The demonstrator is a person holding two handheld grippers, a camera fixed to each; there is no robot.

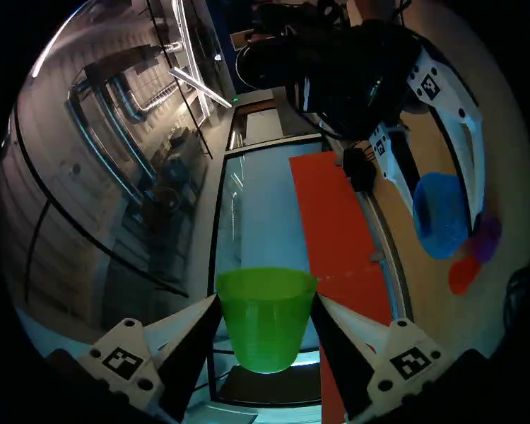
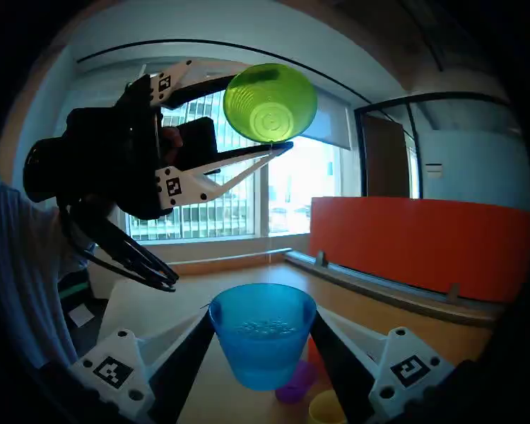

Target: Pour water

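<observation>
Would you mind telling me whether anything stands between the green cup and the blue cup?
Nothing visible does: open air lies between the green cup, held high, and the blue cup lower down.

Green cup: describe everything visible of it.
The green cup is translucent ribbed plastic, tapering from a wide rim to a narrower base. The left tool is shut on it, one finger at each side just below the rim. In the right gripper view it hangs in the air, tipped on its side, higher than the blue cup, touching nothing else. Whether it holds water I cannot tell.
</observation>
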